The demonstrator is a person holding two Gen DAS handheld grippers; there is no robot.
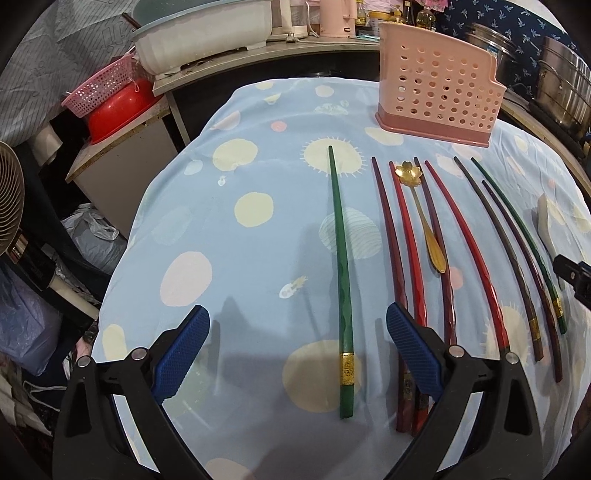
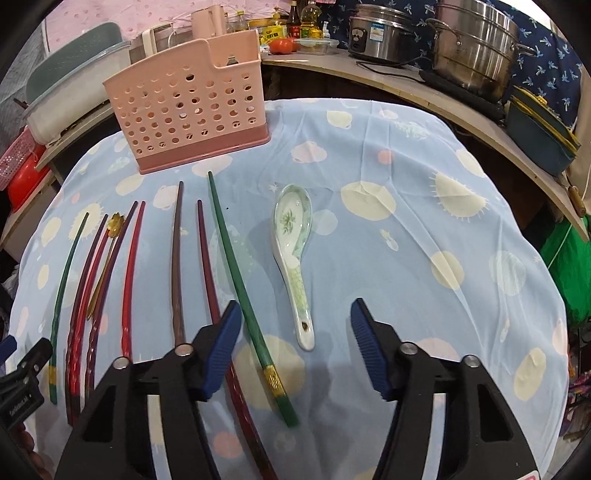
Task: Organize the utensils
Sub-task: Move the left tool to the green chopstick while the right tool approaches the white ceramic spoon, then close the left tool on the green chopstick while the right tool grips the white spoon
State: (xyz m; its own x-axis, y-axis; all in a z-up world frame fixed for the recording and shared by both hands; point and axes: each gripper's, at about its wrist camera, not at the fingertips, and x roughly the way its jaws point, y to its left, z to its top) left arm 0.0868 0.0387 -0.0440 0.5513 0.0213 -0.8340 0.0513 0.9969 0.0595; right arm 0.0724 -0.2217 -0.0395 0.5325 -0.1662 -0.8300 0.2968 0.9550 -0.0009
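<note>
A pink perforated utensil holder (image 1: 437,90) (image 2: 186,110) stands at the back of the blue cloth-covered table (image 1: 240,240). Several chopsticks lie in a row: a green one (image 1: 341,277) apart at the left, red and dark ones (image 1: 402,251), another green one (image 2: 245,291). A gold flower-headed spoon (image 1: 424,210) lies among them. A white ceramic spoon (image 2: 293,254) lies to the right. My left gripper (image 1: 297,325) is open over the left green chopstick's handle end. My right gripper (image 2: 295,321) is open, with the ceramic spoon's handle between the fingers.
A white tub (image 1: 199,33), a pink basket (image 1: 103,86) and a red bowl (image 1: 118,110) stand at the back left. Steel pots (image 2: 476,48) and a rice cooker (image 2: 384,35) sit on the counter at the back right. A fan (image 1: 11,199) is at the left edge.
</note>
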